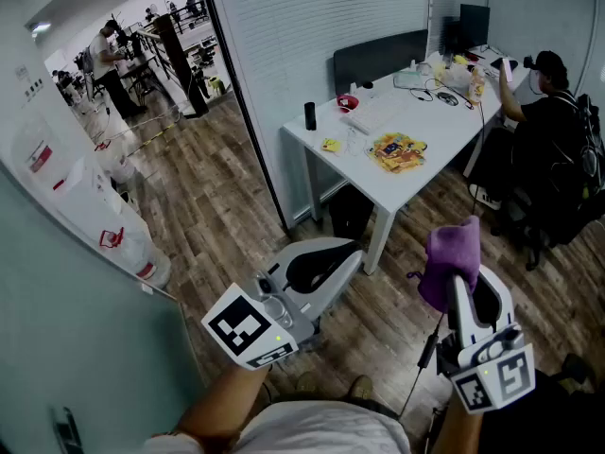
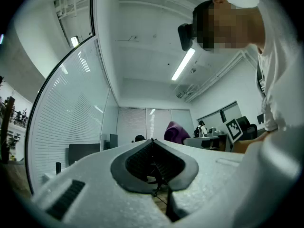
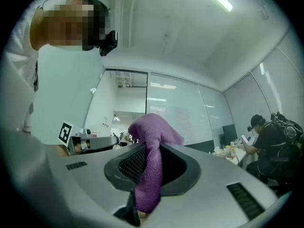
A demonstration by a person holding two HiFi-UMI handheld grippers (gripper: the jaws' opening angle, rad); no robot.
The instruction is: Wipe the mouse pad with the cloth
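Observation:
A purple cloth (image 1: 452, 263) hangs pinched in my right gripper (image 1: 468, 277), which is held up in the air at the lower right, well short of the table. In the right gripper view the jaws are shut on the cloth (image 3: 151, 165), which bunches above the tips and drapes down between them. My left gripper (image 1: 354, 253) is raised at the lower centre, shut and empty; its own view shows the tips (image 2: 153, 140) meeting with nothing between them. A flat colourful pad (image 1: 399, 151), which may be the mouse pad, lies on the white table (image 1: 444, 130).
A white keyboard (image 1: 373, 113), a black cylinder (image 1: 310, 115) and small clutter share the table. A seated person (image 1: 548, 130) is at its right end. A black bin (image 1: 350, 211) stands underneath. A glass partition (image 1: 284, 55) runs behind, and wood floor lies between me and the table.

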